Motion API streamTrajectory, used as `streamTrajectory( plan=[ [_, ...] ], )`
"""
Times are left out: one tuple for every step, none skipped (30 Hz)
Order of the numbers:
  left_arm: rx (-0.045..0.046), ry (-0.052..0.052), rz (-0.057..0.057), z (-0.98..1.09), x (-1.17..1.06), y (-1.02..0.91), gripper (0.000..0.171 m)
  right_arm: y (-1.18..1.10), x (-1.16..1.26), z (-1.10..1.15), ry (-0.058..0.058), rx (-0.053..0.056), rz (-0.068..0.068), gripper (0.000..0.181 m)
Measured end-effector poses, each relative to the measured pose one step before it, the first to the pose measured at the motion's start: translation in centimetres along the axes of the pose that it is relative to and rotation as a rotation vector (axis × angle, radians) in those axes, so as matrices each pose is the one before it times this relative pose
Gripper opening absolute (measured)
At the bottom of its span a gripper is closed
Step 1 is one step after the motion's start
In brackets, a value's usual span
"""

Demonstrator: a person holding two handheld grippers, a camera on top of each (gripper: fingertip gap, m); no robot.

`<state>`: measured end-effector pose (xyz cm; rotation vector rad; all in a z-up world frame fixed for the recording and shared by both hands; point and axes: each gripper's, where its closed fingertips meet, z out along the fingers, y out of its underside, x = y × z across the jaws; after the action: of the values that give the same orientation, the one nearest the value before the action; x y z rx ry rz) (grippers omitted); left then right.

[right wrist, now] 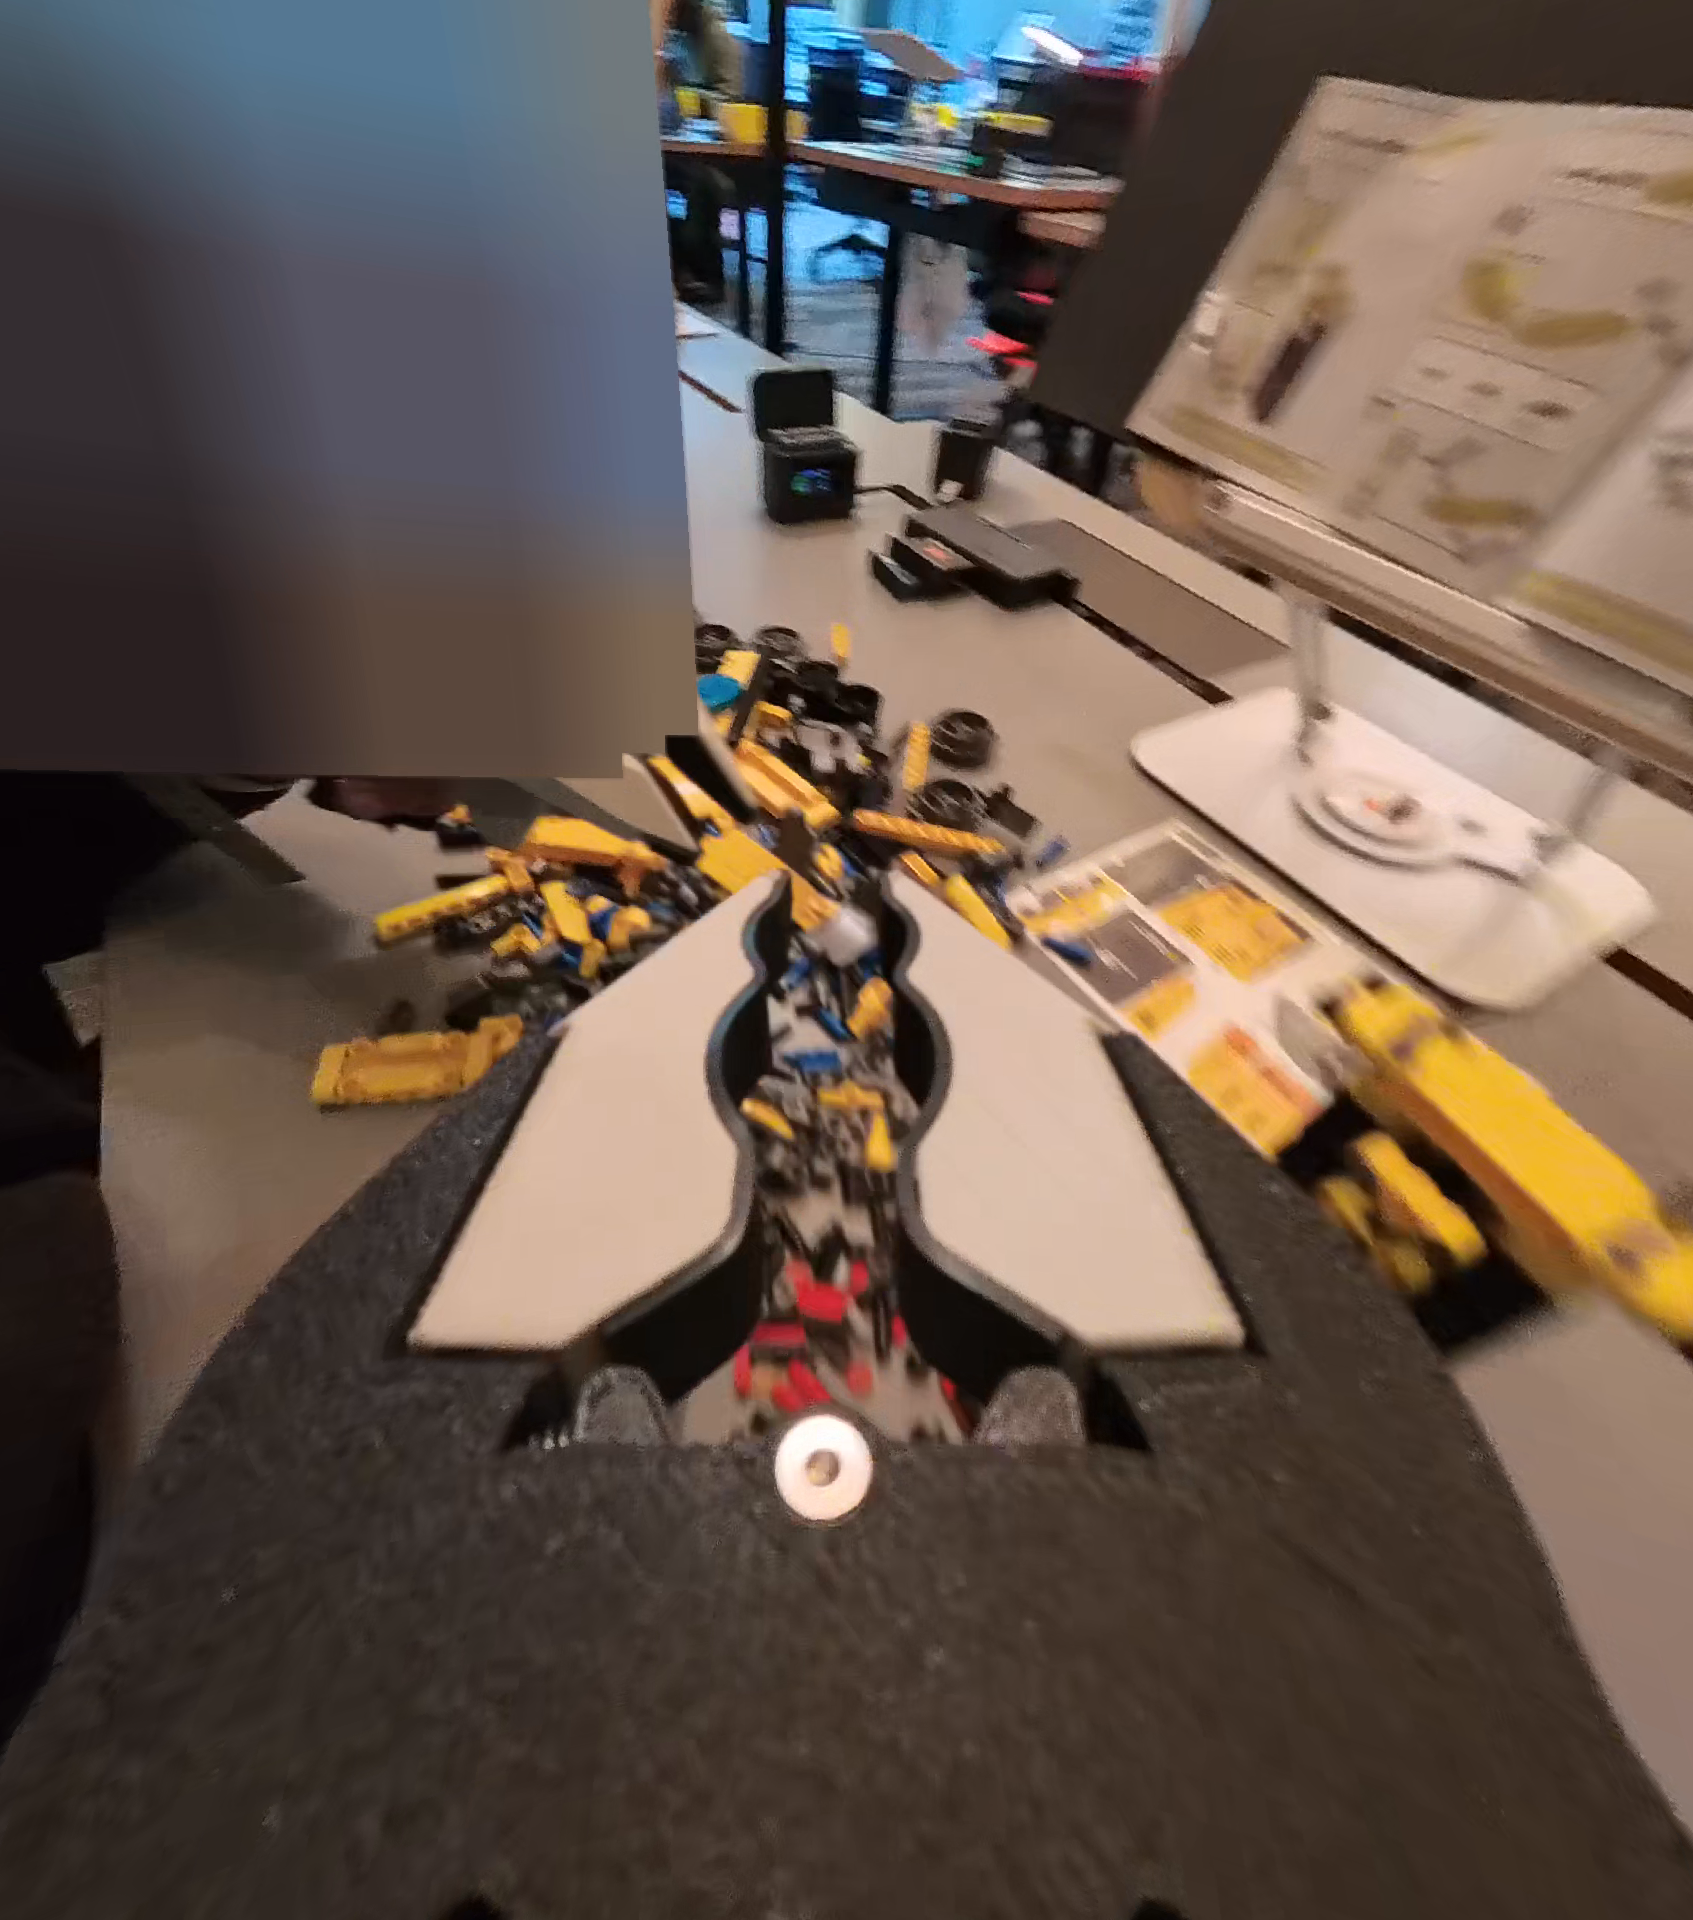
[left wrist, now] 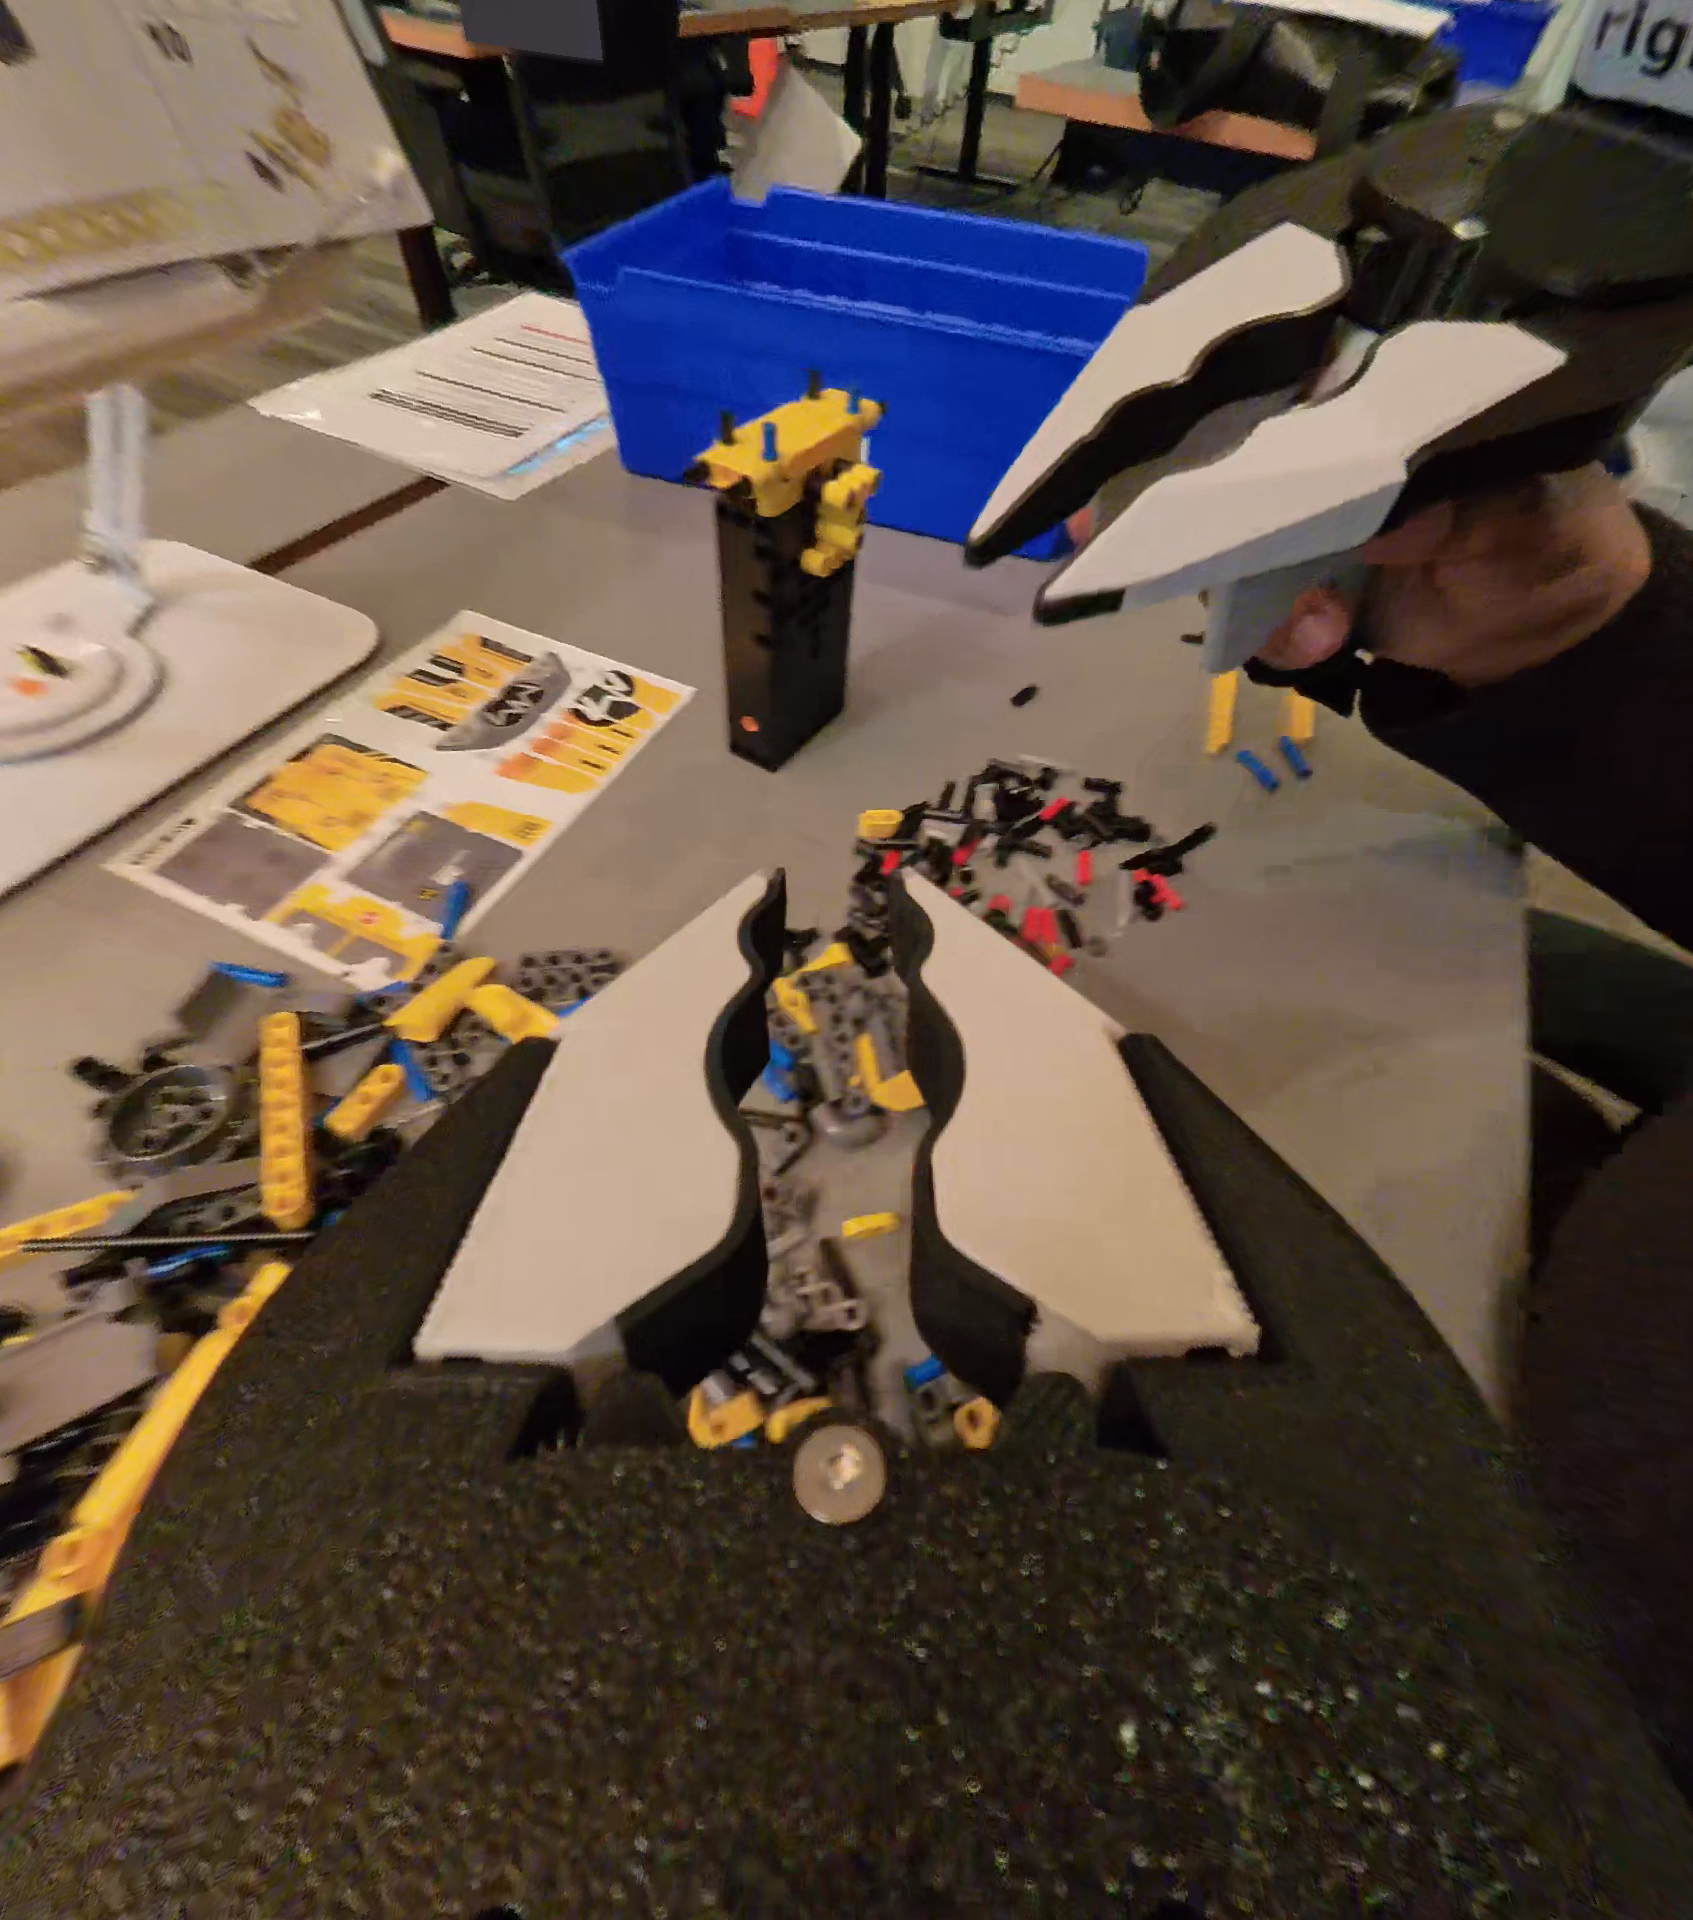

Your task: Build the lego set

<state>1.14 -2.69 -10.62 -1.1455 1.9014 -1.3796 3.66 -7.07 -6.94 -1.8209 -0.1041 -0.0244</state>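
Two grippers above a grey table (left wrist: 1341, 935) strewn with building-toy parts. Left gripper (left wrist: 837, 894): jaws parted, holding nothing, poised over the yellow, grey and black loose pieces (left wrist: 821, 1039), apparently for picking. Right gripper (left wrist: 1008, 577), (right wrist: 831, 894): jaws slightly parted, empty, raised just right of the one black tower (left wrist: 785, 634) with its yellow top. Behind the tower, one blue bin (left wrist: 852, 312); left of it, one sticker sheet (left wrist: 406, 790); right of it, a pile of small black and red pins (left wrist: 1039, 852), too many to count.

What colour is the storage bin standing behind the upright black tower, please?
The storage bin is bright blue, seen best in the left wrist view.
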Motion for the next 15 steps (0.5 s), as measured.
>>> streamTrajectory(
  plan=[
    [-0.00249, -0.0160, 0.0215, -0.201, -0.744, 0.221, 0.019, -0.203, -0.428, 1.546, -0.0376, 0.0041, -0.0167, 0.016],
    [-0.00446, -0.0155, 0.0181, -0.175, -0.679, 0.354, 0.019, 0.026, -0.210, 1.411, -0.0283, 0.0010, -0.0131, 0.016],
    [0.00026, -0.0097, 0.0188, -0.183, -0.499, 0.390, 0.019, 0.185, -0.078, 1.257, -0.0220, -0.0006, -0.0050, 0.016],
    [0.00062, -0.0189, 0.0128, -0.176, -0.569, 0.452, 0.019, 0.350, -0.034, 1.062, -0.0192, -0.0021, 0.0053, 0.016],
    [0.00035, -0.0296, 0.0038, -0.160, -0.676, 0.443, 0.019, 0.481, -0.038, 0.851, -0.0189, -0.0053, 0.0158, 0.016],
    [0.00637, -0.0280, -0.0094, -0.103, -0.609, 0.383, 0.019, 0.584, -0.057, 0.618, -0.0175, -0.0079, 0.0243, 0.016],
    [0.00403, -0.0081, -0.0143, -0.035, -0.326, 0.352, 0.019, 0.567, -0.059, 0.404, -0.0141, -0.0037, 0.0293, 0.016],
    [-0.00601, 0.0054, -0.0177, 0.046, -0.155, 0.401, 0.019, 0.479, -0.050, 0.251, -0.0115, 0.0053, 0.0330, 0.016],
    [-0.01748, 0.0082, -0.0189, 0.083, -0.130, 0.424, 0.019, 0.425, -0.074, 0.128, -0.0132, 0.0072, 0.0337, 0.016],
    [-0.01525, 0.0048, -0.0133, 0.074, -0.125, 0.287, 0.019, 0.409, -0.088, 0.043, -0.0131, -0.0002, 0.0270, 0.016],
    [-0.00059, -0.0009, -0.0080, -0.011, -0.124, 0.049, 0.019, 0.316, 0.008, -0.007, -0.0062, -0.0021, 0.0150, 0.016],
    [0.00765, -0.0019, -0.0053, -0.076, -0.096, -0.091, 0.019, 0.174, 0.135, -0.008, 0.0023, 0.0015, 0.0069, 0.016],
    [0.01018, -0.0003, -0.0050, -0.099, -0.041, -0.154, 0.019, 0.105, 0.129, 0.007, 0.0027, 0.0002, 0.0045, 0.016],
    [0.01253, 0.0008, -0.0073, -0.111, -0.041, -0.190, 0.019, 0.047, 0.038, 0.019, -0.0018, -0.0009, 0.0025, 0.016],
    [0.01028, 0.0025, -0.0106, -0.080, -0.047, -0.161, 0.019, 0.011, 0.021, 0.037, -0.0014, 0.0011, 0.0013, 0.016]
  ],
)
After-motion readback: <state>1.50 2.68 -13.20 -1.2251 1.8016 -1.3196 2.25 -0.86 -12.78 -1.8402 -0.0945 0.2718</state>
